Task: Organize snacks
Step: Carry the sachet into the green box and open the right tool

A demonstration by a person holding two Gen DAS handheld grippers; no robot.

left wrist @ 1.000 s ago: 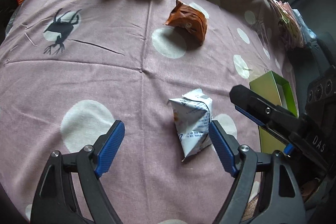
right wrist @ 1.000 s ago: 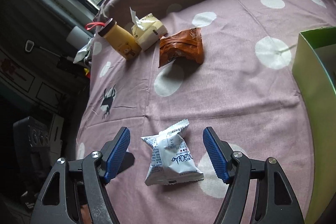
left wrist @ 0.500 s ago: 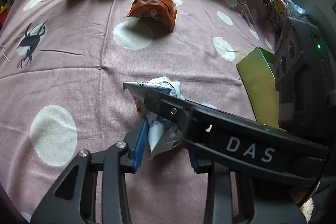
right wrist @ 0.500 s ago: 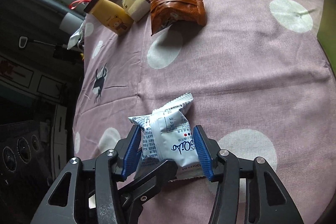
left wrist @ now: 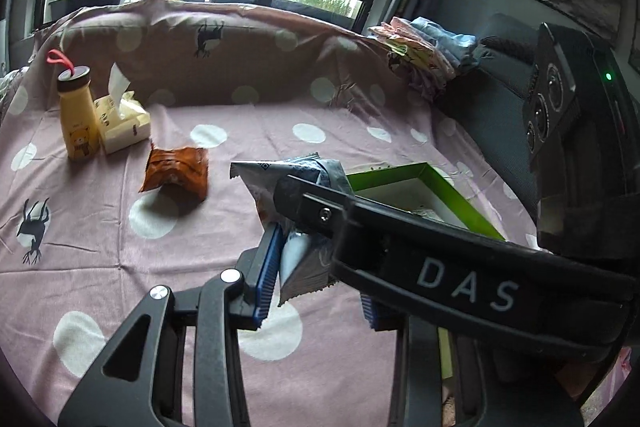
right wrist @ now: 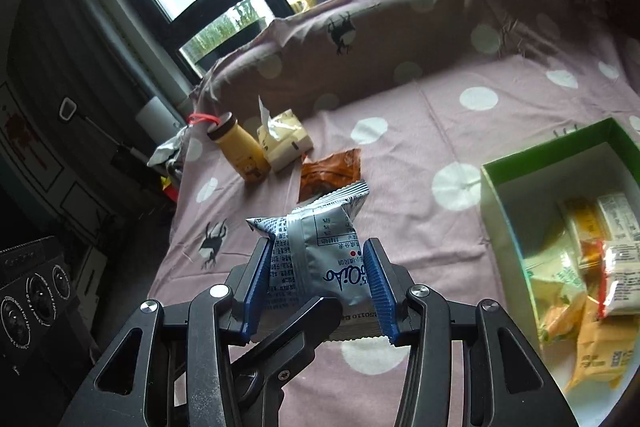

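Note:
A silver-white snack packet (right wrist: pixel 316 239) hangs above the pink dotted cloth, gripped from two sides. My right gripper (right wrist: pixel 318 285) has its blue pads pressed on the packet's flanks, and its jaws are still closing on it. My left gripper (left wrist: pixel 316 279) is shut on the same packet (left wrist: pixel 298 253); its right pad is mostly hidden behind the right gripper's black finger (left wrist: pixel 440 267), which crosses in front. An open green box (right wrist: pixel 496 195) with several snack packets (right wrist: pixel 600 267) inside lies to the right. An orange-brown packet (left wrist: pixel 176 171) lies on the cloth beyond.
A yellow bottle (left wrist: pixel 78 115) and a tissue pack (left wrist: pixel 124 123) stand at the far left of the cloth. The raised, cloth-covered back edge runs along below the windows. Folded clothes (left wrist: pixel 424 47) are piled at the far right. The green box (left wrist: pixel 452 195) sits near the right edge.
Both grippers went from open around the packet to shut on it. They have lifted it off the cloth, and both views have tipped up so the windows show.

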